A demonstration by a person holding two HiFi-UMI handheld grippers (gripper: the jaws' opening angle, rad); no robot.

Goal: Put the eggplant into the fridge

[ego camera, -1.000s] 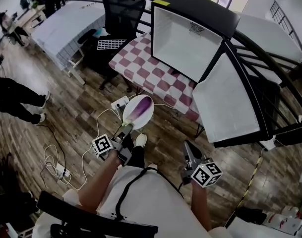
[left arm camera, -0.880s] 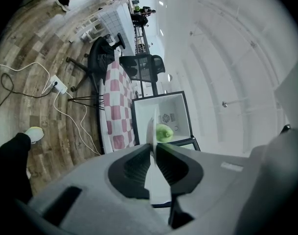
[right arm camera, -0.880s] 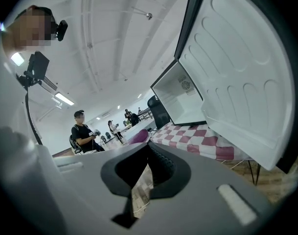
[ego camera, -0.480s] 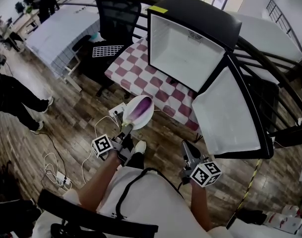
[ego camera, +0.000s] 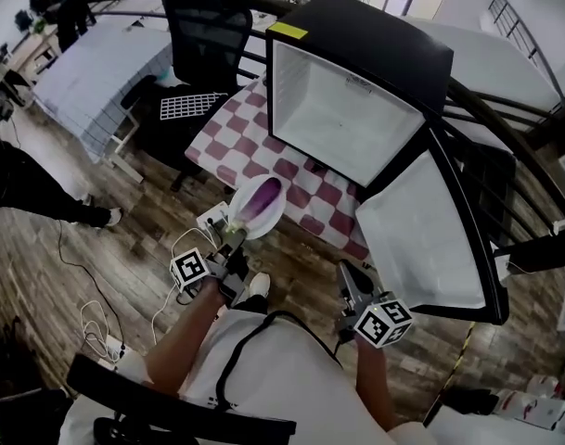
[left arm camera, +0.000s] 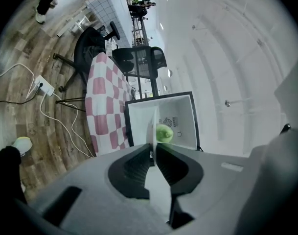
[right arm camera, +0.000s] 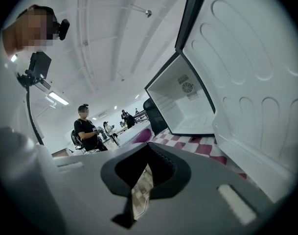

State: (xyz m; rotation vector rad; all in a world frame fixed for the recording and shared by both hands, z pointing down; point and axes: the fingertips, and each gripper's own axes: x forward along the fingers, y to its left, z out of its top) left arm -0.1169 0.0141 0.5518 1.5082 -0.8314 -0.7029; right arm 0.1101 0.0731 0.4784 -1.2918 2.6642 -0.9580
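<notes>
A purple-and-white eggplant [ego camera: 262, 197] lies on a white oval plate [ego camera: 247, 219]. My left gripper [ego camera: 228, 241] is shut on the plate's near rim and carries it level. In the left gripper view the plate [left arm camera: 153, 124] shows edge-on between the jaws, with the eggplant's green stem end [left arm camera: 164, 133] just beyond. Ahead stands the black fridge [ego camera: 356, 58] on a checkered table [ego camera: 245, 142]; its white inside is bare and its door [ego camera: 421, 235] swings wide to the right. My right gripper [ego camera: 349, 278] hovers near the door's lower edge, jaws shut on nothing [right arm camera: 149, 145].
A black office chair [ego camera: 203, 35] stands behind the table's left end. A power strip [ego camera: 209, 219] with white cables lies on the wooden floor below the plate. A person's legs [ego camera: 32, 197] are at the far left. Dark railings [ego camera: 505, 128] run behind the fridge.
Both grippers and the plate with the eggplant have come forward toward the table and fridge, which now sit larger and nearer. The left grip on the plate is unchanged.
</notes>
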